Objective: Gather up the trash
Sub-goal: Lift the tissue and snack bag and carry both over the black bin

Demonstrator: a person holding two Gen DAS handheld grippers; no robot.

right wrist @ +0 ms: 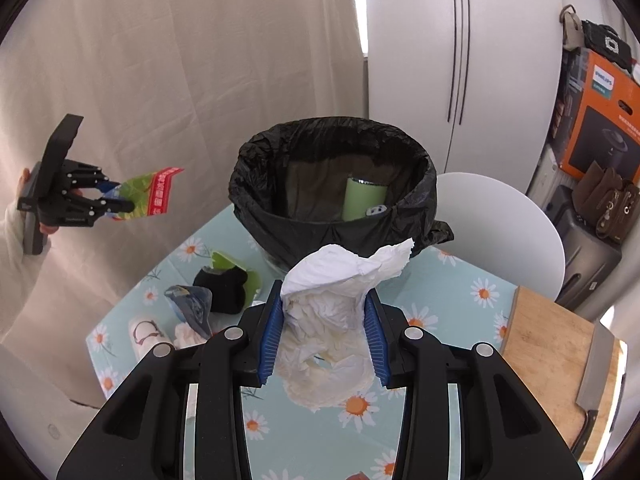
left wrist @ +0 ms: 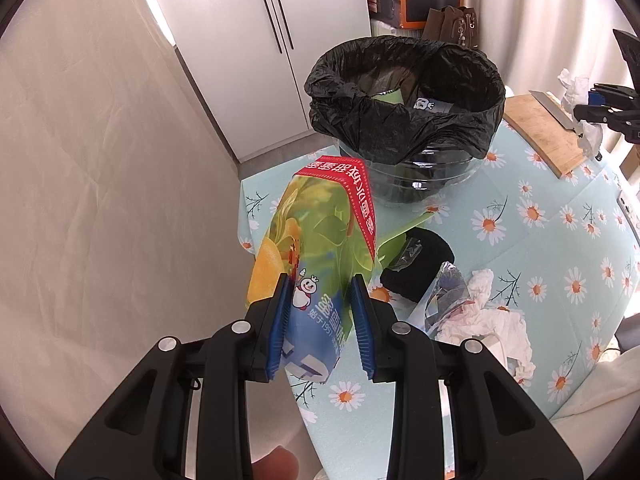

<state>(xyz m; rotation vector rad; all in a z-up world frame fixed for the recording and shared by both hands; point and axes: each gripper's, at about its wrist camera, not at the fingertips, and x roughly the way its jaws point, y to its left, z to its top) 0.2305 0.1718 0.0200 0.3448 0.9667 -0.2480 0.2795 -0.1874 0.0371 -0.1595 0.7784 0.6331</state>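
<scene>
Left wrist view: the left gripper (left wrist: 322, 284) clamps a green snack bag (left wrist: 316, 240) above the table's 9 o'clock edge. The right gripper (right wrist: 322, 300) clamps a crumpled tissue (right wrist: 340, 308) at 6 o'clock of the black-lined bin (right wrist: 332, 184), which holds a green cup (right wrist: 362, 202). More wrappers (right wrist: 192, 304) lie on the daisy tablecloth (right wrist: 460, 304); a cutting board (right wrist: 556, 356) sits at 4 o'clock.

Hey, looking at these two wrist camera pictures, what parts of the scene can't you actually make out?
- Bin contents: in both views the black liner of the trash bin hides all but a green cup.
- Knife handle: right wrist view, cut off by the fisheye edge.
- Drink carton: left wrist view, its lower end sits behind the left tool.
- Table under the tissue wad: hidden by it and the right tool.
</scene>
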